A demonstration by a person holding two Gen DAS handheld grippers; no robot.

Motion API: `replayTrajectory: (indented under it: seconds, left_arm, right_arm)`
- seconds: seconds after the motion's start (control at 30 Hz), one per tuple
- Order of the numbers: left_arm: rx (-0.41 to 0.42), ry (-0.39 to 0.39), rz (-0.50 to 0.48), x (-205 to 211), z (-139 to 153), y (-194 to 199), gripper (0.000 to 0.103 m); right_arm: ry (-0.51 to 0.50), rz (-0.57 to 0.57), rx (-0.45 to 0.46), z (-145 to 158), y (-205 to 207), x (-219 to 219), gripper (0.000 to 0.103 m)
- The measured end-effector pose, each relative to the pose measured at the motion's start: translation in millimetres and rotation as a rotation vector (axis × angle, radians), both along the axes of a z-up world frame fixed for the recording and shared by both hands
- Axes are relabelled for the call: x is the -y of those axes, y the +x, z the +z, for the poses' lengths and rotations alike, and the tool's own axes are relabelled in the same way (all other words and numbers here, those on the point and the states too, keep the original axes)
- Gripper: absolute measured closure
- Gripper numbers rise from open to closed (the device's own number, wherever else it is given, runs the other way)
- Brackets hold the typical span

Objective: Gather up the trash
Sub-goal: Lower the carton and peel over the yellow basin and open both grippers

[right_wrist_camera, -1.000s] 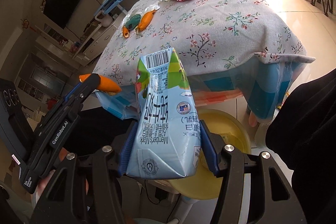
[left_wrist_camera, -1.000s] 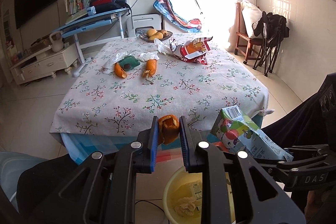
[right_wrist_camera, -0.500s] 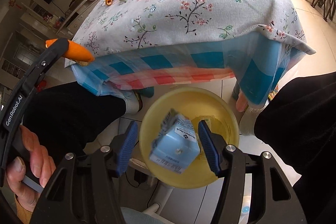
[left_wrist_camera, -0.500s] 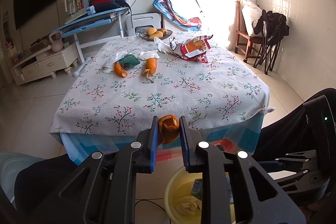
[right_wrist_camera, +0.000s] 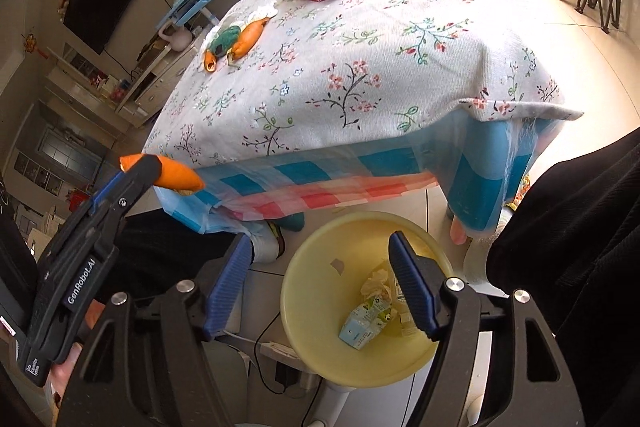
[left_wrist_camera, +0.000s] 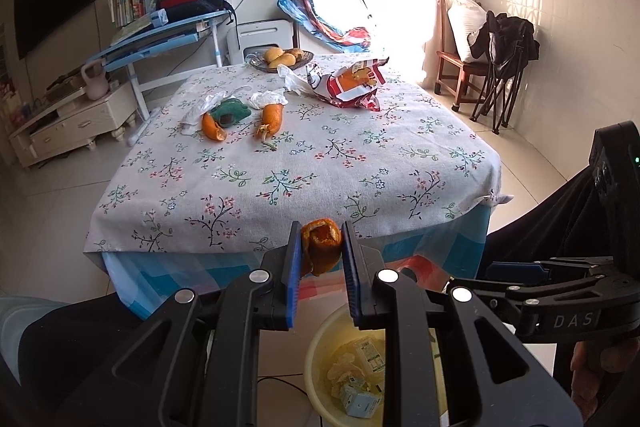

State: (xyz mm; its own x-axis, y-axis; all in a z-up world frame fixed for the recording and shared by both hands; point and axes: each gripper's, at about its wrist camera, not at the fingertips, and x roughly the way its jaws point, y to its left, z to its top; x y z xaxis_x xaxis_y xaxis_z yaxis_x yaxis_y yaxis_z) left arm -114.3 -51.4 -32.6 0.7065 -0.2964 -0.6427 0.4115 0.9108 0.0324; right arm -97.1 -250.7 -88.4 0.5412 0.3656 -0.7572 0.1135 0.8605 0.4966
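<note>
My left gripper [left_wrist_camera: 320,253] is shut on an orange peel [left_wrist_camera: 321,245], held in front of the table's near edge and above the yellow bin [left_wrist_camera: 316,351]. It also shows in the right wrist view [right_wrist_camera: 176,175]. My right gripper [right_wrist_camera: 320,267] is open and empty above the yellow bin [right_wrist_camera: 304,291], where a milk carton [right_wrist_camera: 362,323] lies among crumpled paper. On the floral tablecloth [left_wrist_camera: 304,163] lie more orange peels [left_wrist_camera: 214,129], a green wrapper [left_wrist_camera: 231,110], white tissues [left_wrist_camera: 200,107] and a red snack bag [left_wrist_camera: 350,85].
A fruit bowl [left_wrist_camera: 286,59] stands at the table's far edge. A blue desk [left_wrist_camera: 160,35] with a backpack is at the back left. A wooden chair [left_wrist_camera: 460,67] and folded black chair [left_wrist_camera: 504,67] stand on the right. My legs are beside the bin.
My right gripper opened and let go of the milk carton, which fell into the yellow bin. My left gripper kept hold of the orange peel and hardly moved.
</note>
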Motion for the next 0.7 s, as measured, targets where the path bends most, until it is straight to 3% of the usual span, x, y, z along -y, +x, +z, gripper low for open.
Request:
replayTrajectory:
  seconds: [0.17, 0.3, 0.33, 0.4, 0.5, 0.6, 0.7]
  left_arm:
    - [-0.070, -0.030, -0.087, 6.4, -8.0, -1.9, 0.084]
    - [-0.115, 0.032, -0.143, 19.6, -23.0, -5.3, 0.081]
    - [-0.112, 0.052, -0.145, 22.2, -25.5, -6.9, 0.078]
    - [-0.098, 0.072, -0.135, 23.0, -26.0, -8.8, 0.053]
    - [-0.062, 0.066, -0.081, 16.0, -20.2, -8.0, 0.032]
    - [-0.043, 0.049, -0.015, 5.5, -15.2, -2.6, 0.024]
    - [-0.041, 0.032, 0.032, -3.4, -12.9, 3.4, 0.022]
  right_arm:
    - [-0.044, -0.039, 0.077, 14.6, -3.6, 1.7, 0.034]
    - [-0.083, -0.067, 0.132, 24.0, -7.5, 4.8, 0.030]
    - [-0.086, -0.072, 0.138, 25.3, -7.3, 5.4, 0.030]
    - [-0.083, -0.084, 0.142, 26.0, -6.8, 6.7, 0.029]
    - [-0.082, -0.093, 0.138, 25.1, -5.4, 7.8, 0.027]
    - [-0.088, -0.088, 0.136, 25.2, -5.9, 6.2, 0.026]
    - [-0.093, -0.082, 0.134, 24.9, -5.6, 4.2, 0.024]
